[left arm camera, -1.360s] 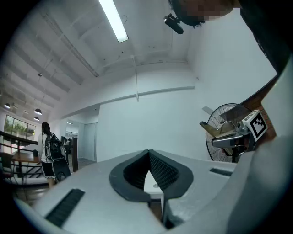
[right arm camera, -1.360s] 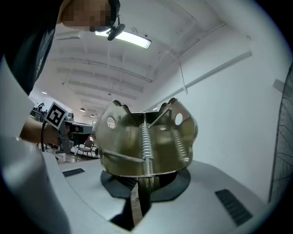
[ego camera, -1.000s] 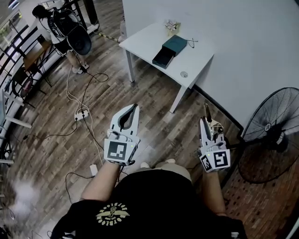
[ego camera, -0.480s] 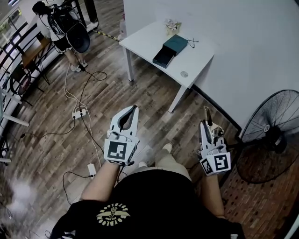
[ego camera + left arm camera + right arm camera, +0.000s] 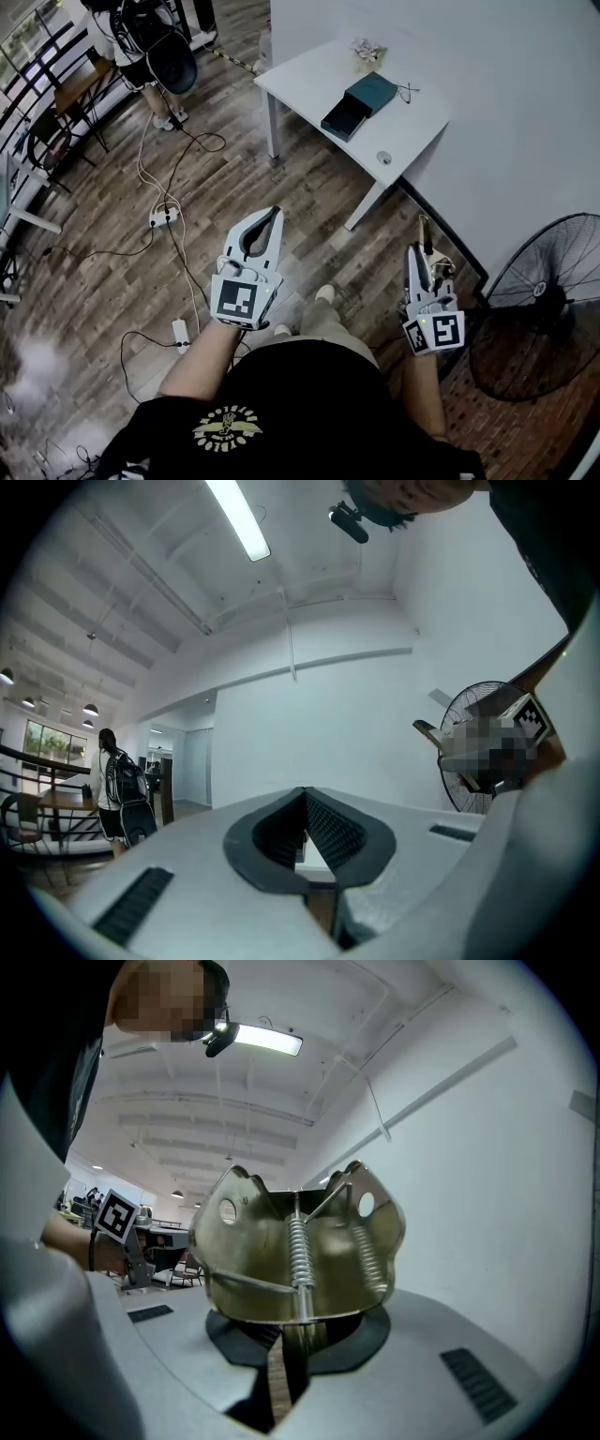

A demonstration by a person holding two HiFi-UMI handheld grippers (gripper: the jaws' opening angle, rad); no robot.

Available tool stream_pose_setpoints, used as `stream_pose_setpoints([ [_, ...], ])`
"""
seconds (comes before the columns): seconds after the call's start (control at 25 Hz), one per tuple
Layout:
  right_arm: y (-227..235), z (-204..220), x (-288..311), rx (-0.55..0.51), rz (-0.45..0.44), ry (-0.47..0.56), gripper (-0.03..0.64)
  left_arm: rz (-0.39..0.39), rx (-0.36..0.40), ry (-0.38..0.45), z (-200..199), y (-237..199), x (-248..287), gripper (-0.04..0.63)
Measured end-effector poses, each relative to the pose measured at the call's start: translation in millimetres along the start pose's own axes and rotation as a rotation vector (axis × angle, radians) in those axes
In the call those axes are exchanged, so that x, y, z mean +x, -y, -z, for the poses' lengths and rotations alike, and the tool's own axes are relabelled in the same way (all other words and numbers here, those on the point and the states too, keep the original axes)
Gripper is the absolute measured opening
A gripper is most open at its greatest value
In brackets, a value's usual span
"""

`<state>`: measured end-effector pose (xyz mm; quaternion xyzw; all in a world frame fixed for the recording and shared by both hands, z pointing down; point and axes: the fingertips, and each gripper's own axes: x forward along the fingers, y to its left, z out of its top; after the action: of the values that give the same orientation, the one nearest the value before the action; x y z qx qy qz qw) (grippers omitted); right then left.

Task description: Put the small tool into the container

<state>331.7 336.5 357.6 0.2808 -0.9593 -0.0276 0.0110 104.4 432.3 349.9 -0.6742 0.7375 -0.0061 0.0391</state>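
Observation:
In the head view a dark teal box-like container (image 5: 360, 103) lies on a white table (image 5: 309, 80) far ahead of both grippers. My right gripper (image 5: 415, 253) is shut on a small brass-coloured metal tool with springs (image 5: 427, 246). The right gripper view shows that tool (image 5: 295, 1251) standing up out of the gripper (image 5: 292, 1335), clamped between the dark pads. My left gripper (image 5: 274, 213) is held level at centre left, over the wooden floor. Its tips meet with nothing between them, as the left gripper view also shows of this gripper (image 5: 305, 797).
A small flower pot (image 5: 367, 53), a thin black cord (image 5: 408, 91) and a small round thing (image 5: 384, 157) share the table. A standing fan (image 5: 539, 305) is at the right. Cables and power strips (image 5: 164, 216) lie on the floor. A person with a backpack (image 5: 150, 37) stands far left.
The head view has shifted: the table and the fan now sit further right, and both grippers sit slightly lower. The right gripper's hold on the tool is unchanged.

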Motion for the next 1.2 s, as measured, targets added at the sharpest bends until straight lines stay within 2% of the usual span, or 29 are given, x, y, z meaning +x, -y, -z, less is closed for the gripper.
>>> stream_pose_setpoints([
  [0.32,24.3,6.5,36.8,0.011,-0.039,-0.017,0.041,-0.032,-0.011,-0.027,11.1,-8.5,32.8,0.006],
  [0.52,38.9,12.1,51.3,0.018,-0.053,-0.032,0.041,-0.045,-0.015,-0.015,16.5,-9.8,53.1,0.006],
  [1.2,92.0,49.5,120.1,0.079,-0.095,-0.079,0.041,-0.048,-0.035,-0.075,52.8,-20.8,133.3,0.006],
])
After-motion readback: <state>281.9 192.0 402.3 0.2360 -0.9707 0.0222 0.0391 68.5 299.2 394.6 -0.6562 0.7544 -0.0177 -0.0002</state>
